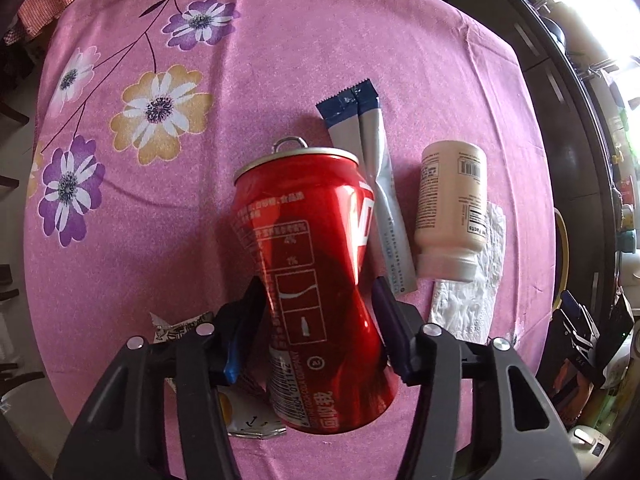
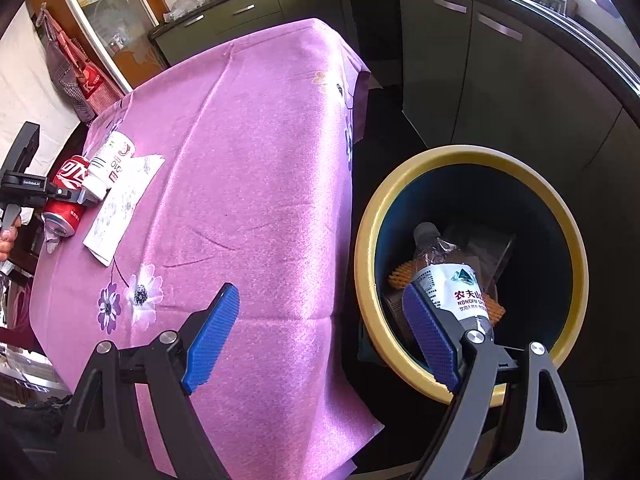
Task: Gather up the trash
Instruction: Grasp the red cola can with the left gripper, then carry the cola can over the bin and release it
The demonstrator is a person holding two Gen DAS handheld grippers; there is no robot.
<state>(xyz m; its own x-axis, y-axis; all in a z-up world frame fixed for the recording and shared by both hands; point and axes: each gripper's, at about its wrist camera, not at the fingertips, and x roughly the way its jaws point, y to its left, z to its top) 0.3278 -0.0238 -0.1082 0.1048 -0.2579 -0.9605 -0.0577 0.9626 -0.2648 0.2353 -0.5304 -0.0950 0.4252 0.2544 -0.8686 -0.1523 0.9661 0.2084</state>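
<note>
My left gripper (image 1: 318, 304) is shut on a dented red cola can (image 1: 316, 280), pinched at its waist above the pink flowered tablecloth (image 1: 304, 52); the can also shows in the right wrist view (image 2: 66, 194). Beside it lie a blue-and-white sachet (image 1: 374, 168), a white bottle (image 1: 452, 208) and a crumpled tissue (image 1: 468, 300). My right gripper (image 2: 320, 340) is open and empty, over the table's edge next to a yellow-rimmed bin (image 2: 400, 184). A clear water bottle (image 2: 452, 280) lies inside the bin.
A torn wrapper (image 1: 180, 326) lies on the cloth under the left gripper. Dark kitchen cabinets (image 2: 480, 80) stand behind the bin. The bin also holds an orange ridged item (image 2: 400, 274) and a clear container. A red bag (image 2: 80, 80) hangs at the far left.
</note>
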